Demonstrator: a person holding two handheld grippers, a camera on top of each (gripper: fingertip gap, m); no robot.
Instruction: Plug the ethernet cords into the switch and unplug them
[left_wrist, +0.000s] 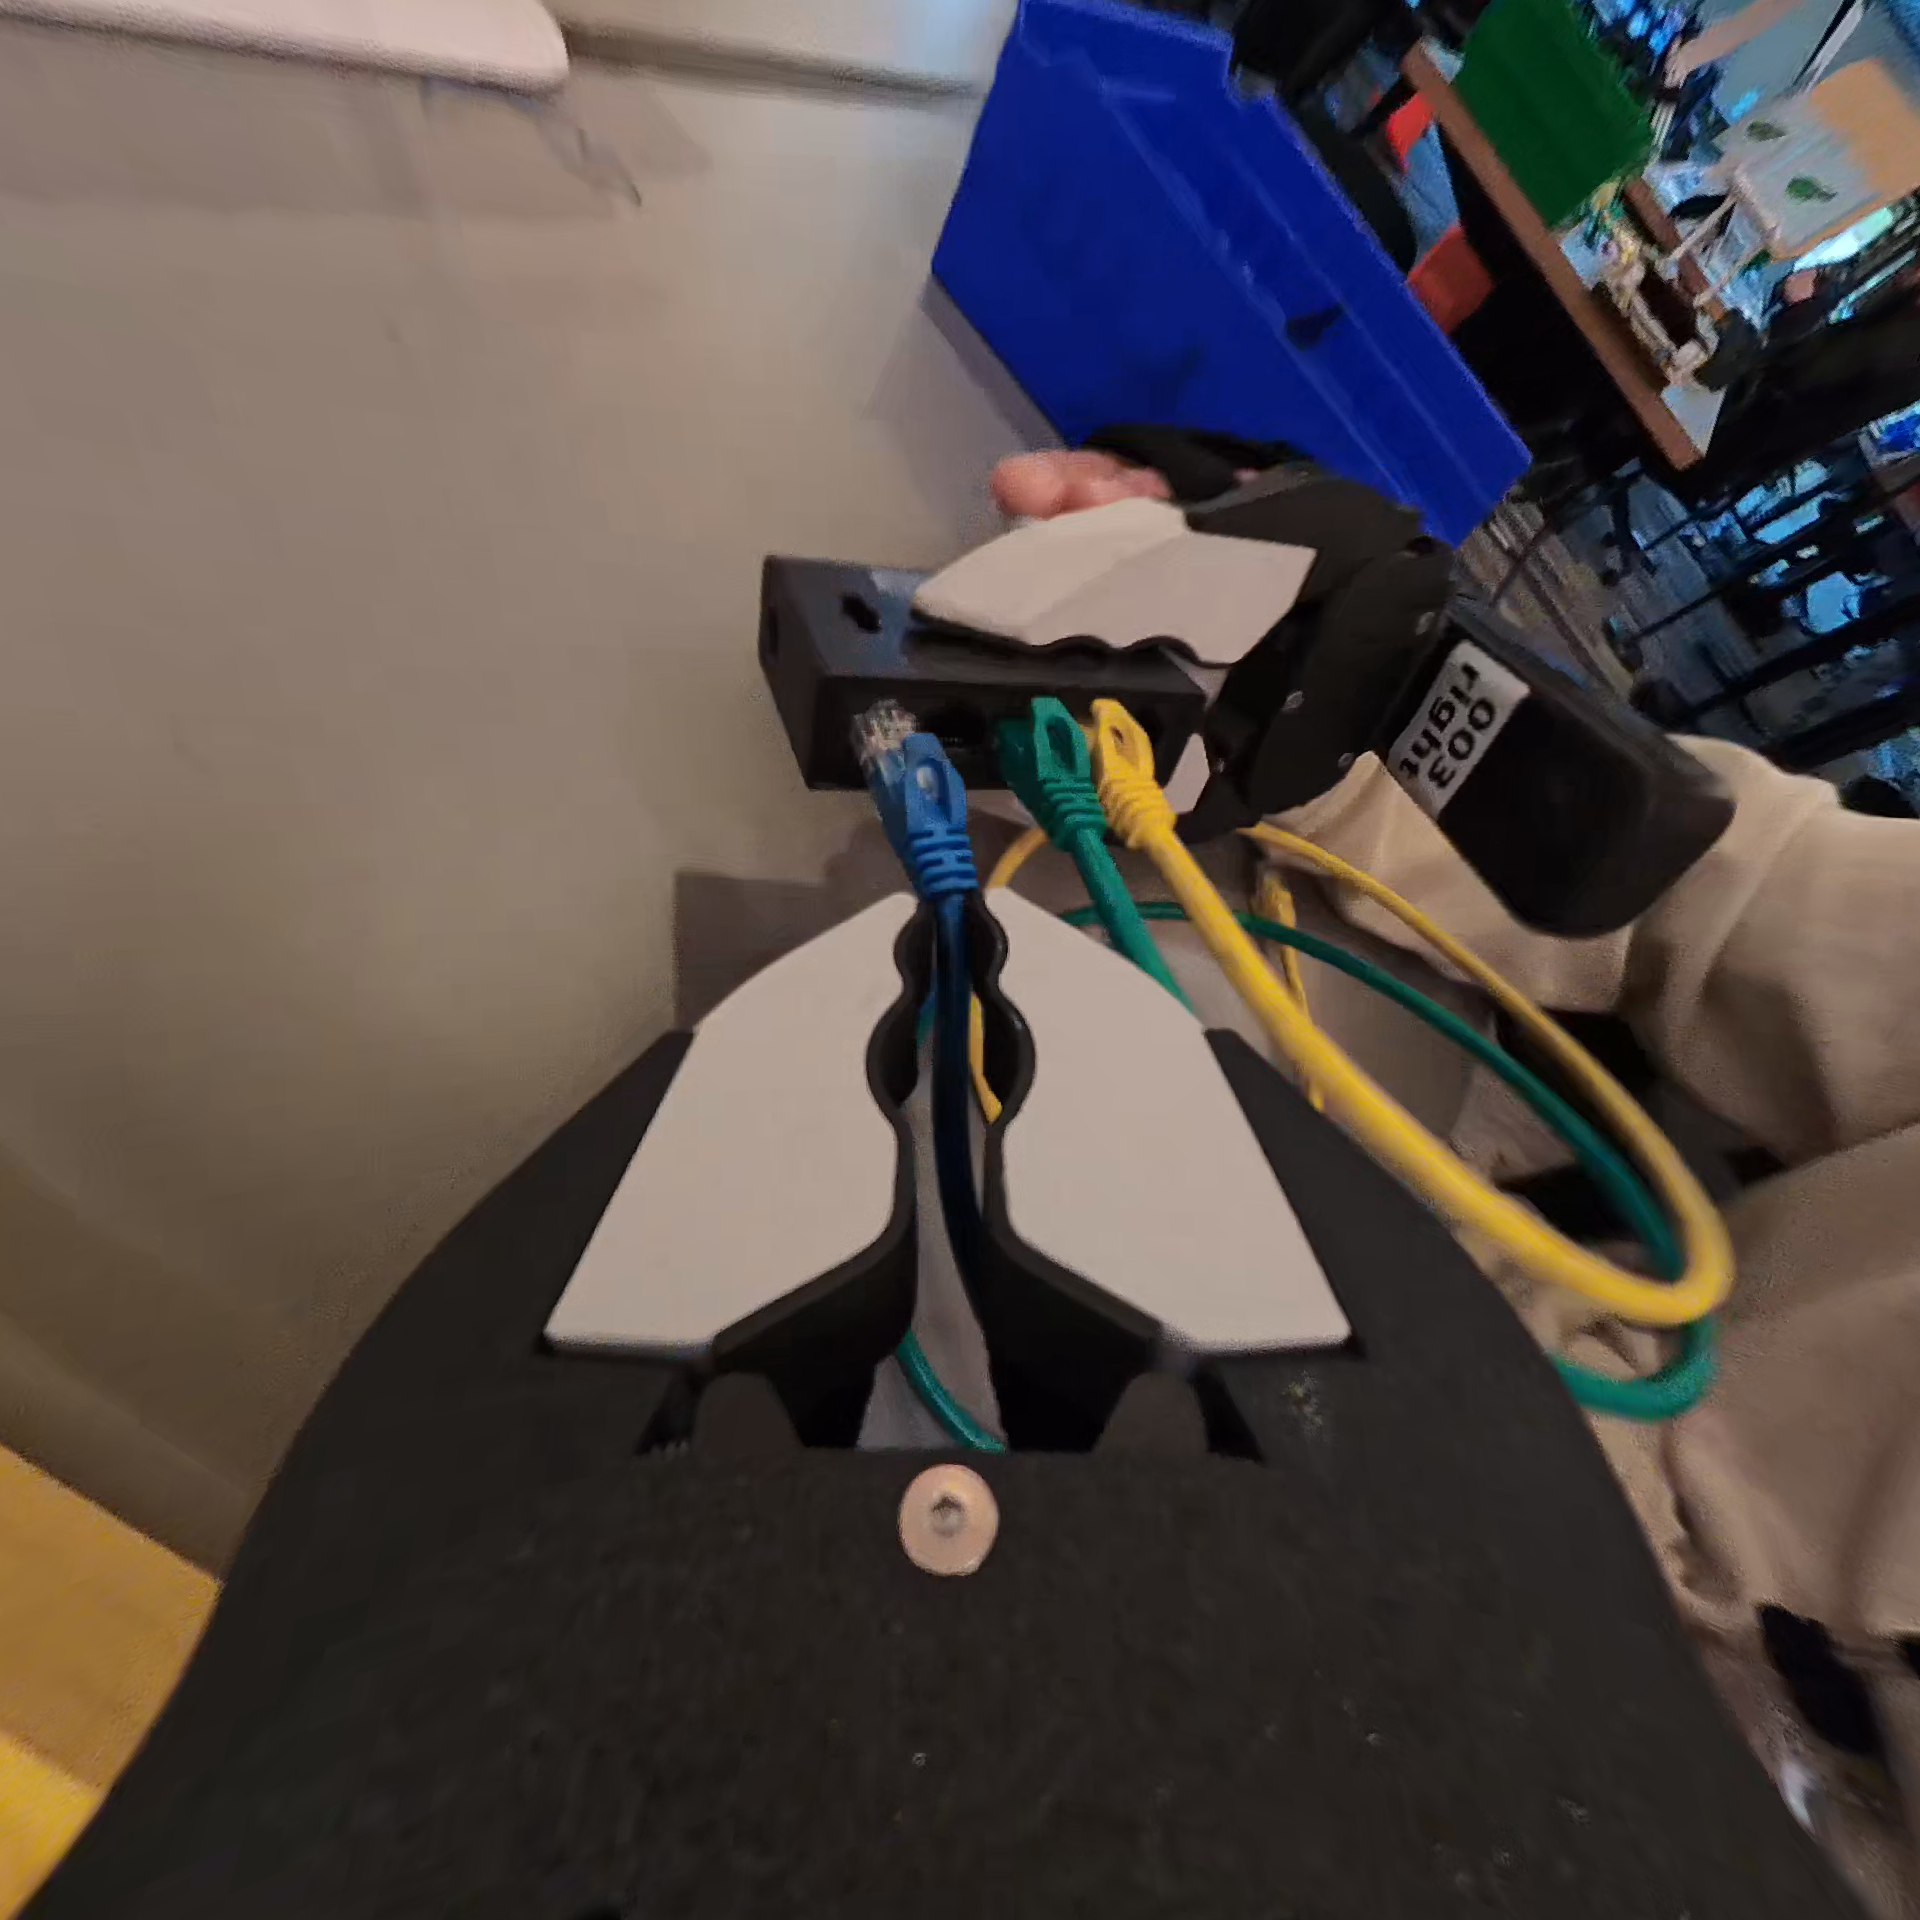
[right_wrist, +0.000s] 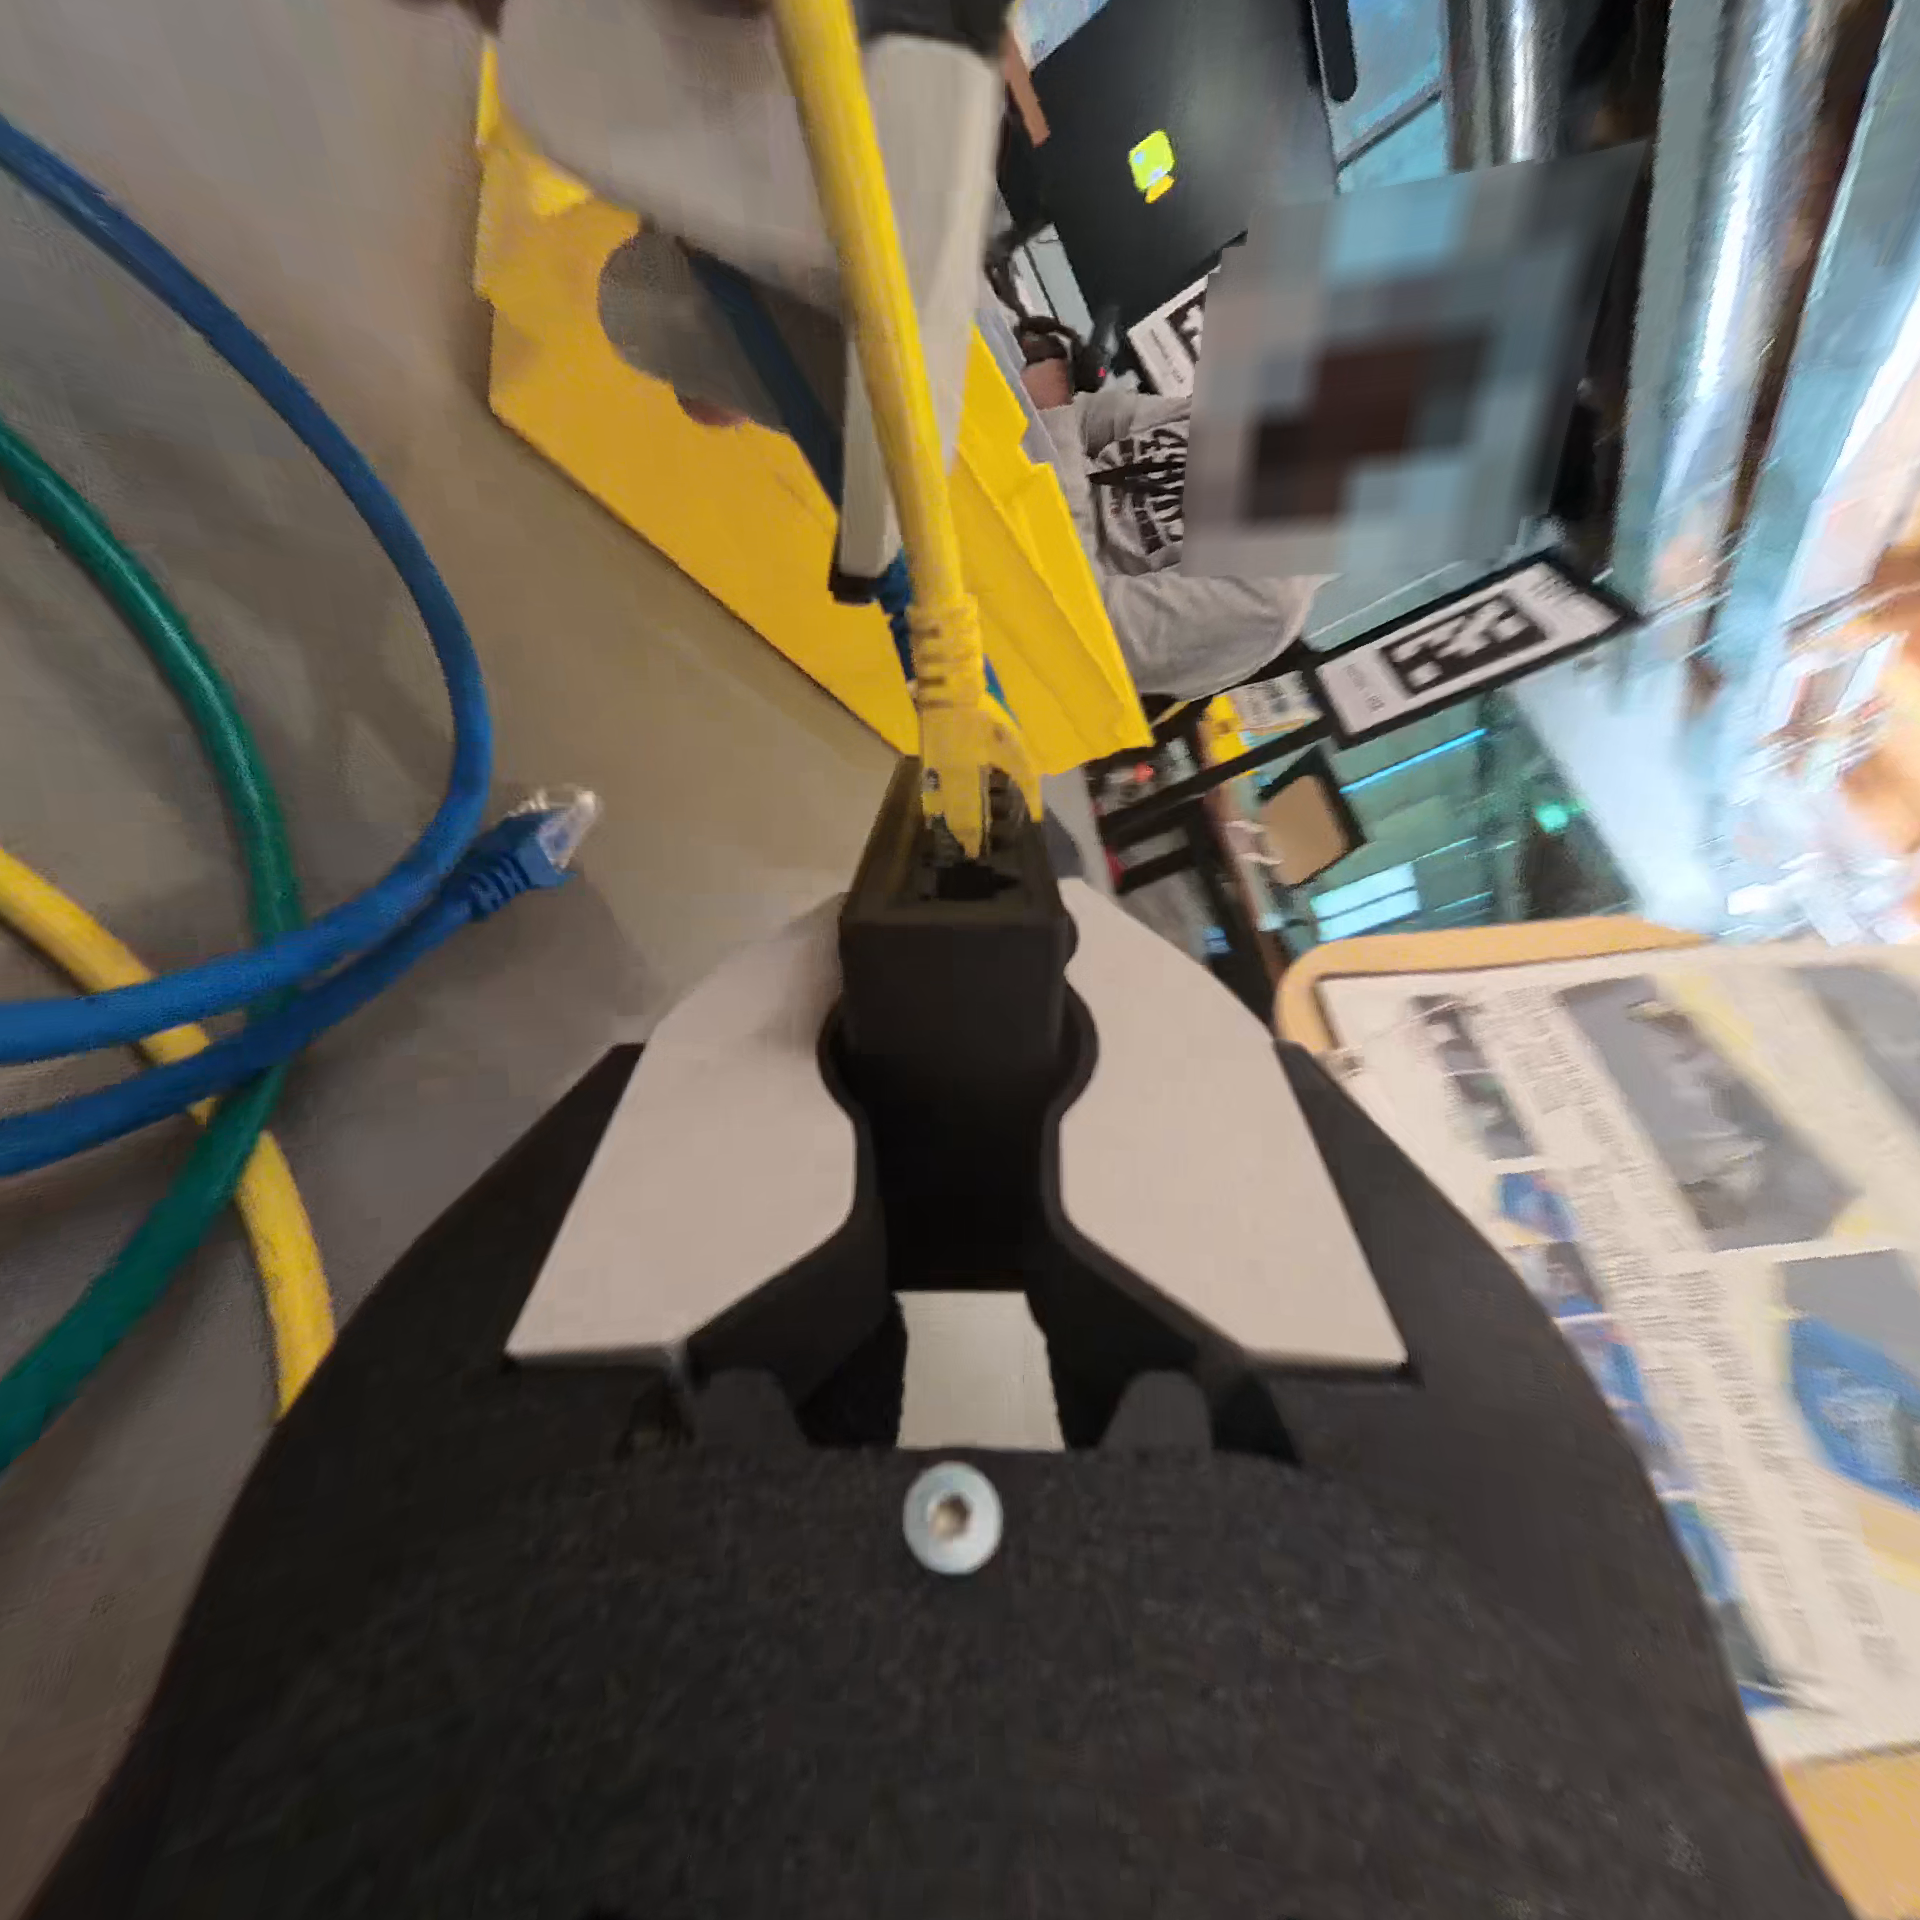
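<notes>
My left gripper (left_wrist: 951, 914) is shut on the blue ethernet cord (left_wrist: 940, 831), just behind its plug. The plug's clear tip sits right in front of the left port of the black switch (left_wrist: 831, 665); I cannot tell if it has entered. The green plug (left_wrist: 1044, 769) and the yellow plug (left_wrist: 1127, 774) are in ports to its right. My right gripper (right_wrist: 956, 914) is shut on the switch (right_wrist: 956, 997) and holds it above the table. The yellow plug (right_wrist: 961, 727) shows seated in the switch. The blue cord's other plug (right_wrist: 530, 842) lies loose on the table.
The green cord (right_wrist: 218, 727) and yellow cord (right_wrist: 281, 1247) loop over the beige table (left_wrist: 364, 623). A blue bin (left_wrist: 1195, 260) stands behind the switch and a yellow bin (right_wrist: 727, 488) beyond it. A beige sleeve (left_wrist: 1766, 1039) is at right. A printed sheet (right_wrist: 1610, 1195) lies nearby.
</notes>
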